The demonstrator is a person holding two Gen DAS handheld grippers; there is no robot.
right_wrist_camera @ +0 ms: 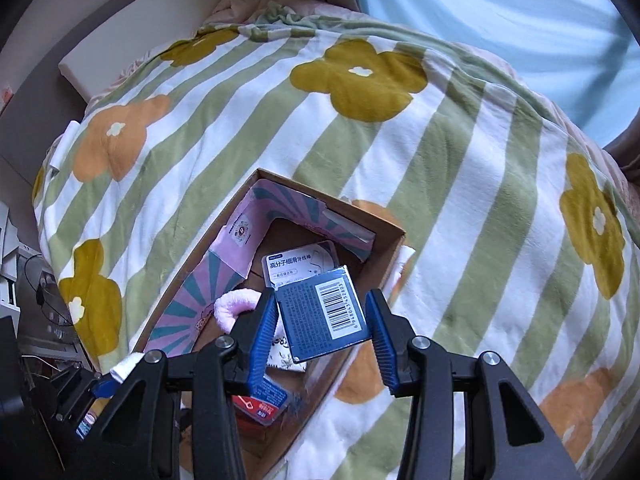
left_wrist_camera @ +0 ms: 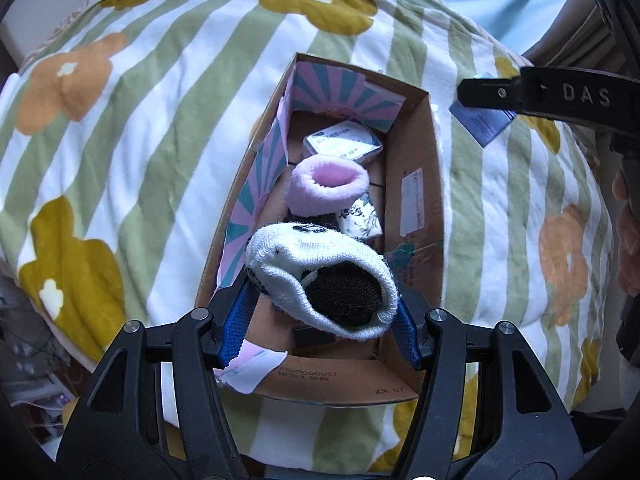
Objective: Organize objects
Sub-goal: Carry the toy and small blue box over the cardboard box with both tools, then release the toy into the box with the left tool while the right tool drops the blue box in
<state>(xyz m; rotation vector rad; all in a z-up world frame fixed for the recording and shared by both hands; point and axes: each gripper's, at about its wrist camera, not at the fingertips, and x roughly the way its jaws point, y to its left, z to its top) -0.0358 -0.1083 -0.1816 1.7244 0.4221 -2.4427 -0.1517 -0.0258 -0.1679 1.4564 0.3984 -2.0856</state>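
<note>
Left gripper (left_wrist_camera: 320, 300) is clamped on a white sock (left_wrist_camera: 320, 276) over the cardboard box (left_wrist_camera: 420, 200) on the bed's blanket (left_wrist_camera: 160, 140); right gripper (right_wrist_camera: 322, 320) grips a blue card (right_wrist_camera: 322, 316) above it. Pink cuff (left_wrist_camera: 328, 188), floss pack (right_wrist_camera: 298, 266) are already boxed; both held items remain.

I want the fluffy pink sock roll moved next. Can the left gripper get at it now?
Probably not: the left gripper is already shut on the white knitted sock roll, which hangs over the cardboard box before the fluffy pink sock roll.
</note>
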